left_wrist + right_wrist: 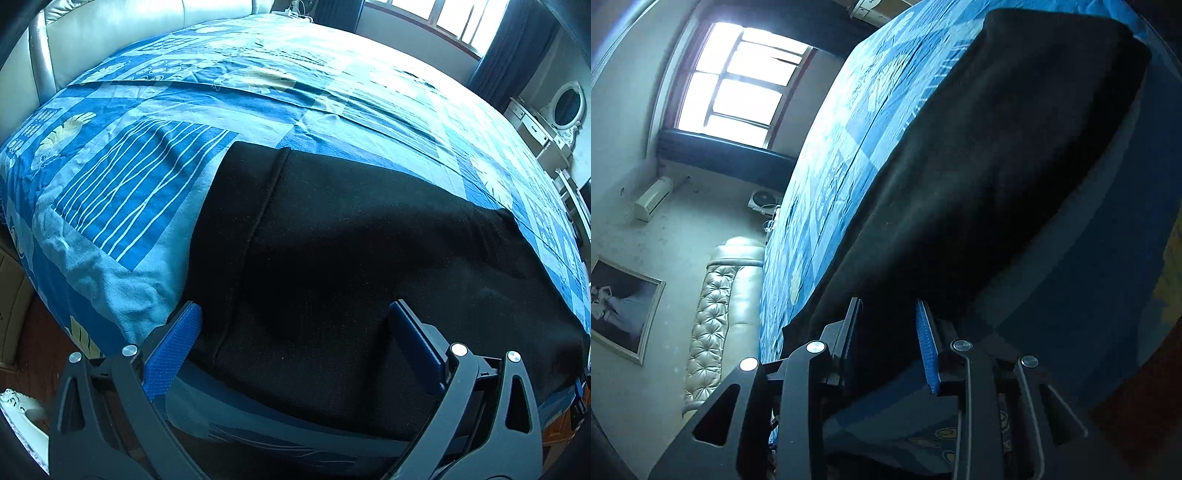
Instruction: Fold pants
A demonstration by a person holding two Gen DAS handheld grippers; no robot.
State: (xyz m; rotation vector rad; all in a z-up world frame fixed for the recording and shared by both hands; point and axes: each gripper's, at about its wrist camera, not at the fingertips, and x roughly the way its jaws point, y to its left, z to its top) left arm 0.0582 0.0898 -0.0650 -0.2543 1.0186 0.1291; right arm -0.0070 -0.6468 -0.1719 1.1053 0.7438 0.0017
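Folding these black knit fabric pants [369,251] neatly probably means taking the near edge at two well-spaced spots, lifting both together and laying the cloth over evenly so the seam lines stay straight. The pants lie flat, already doubled by the look of it, on the blue patterned bedsheet [155,177] near the bed's front edge. In the left wrist view the left gripper [295,328] stands spread wide, one blue ribbed pad [173,347] at the left border of the cloth and the other over the black fabric, pinching nothing. In the tilted right wrist view the right gripper [890,332] is parted only narrowly, with dark cloth lying behind the gap; its pads do not appear to press on it.
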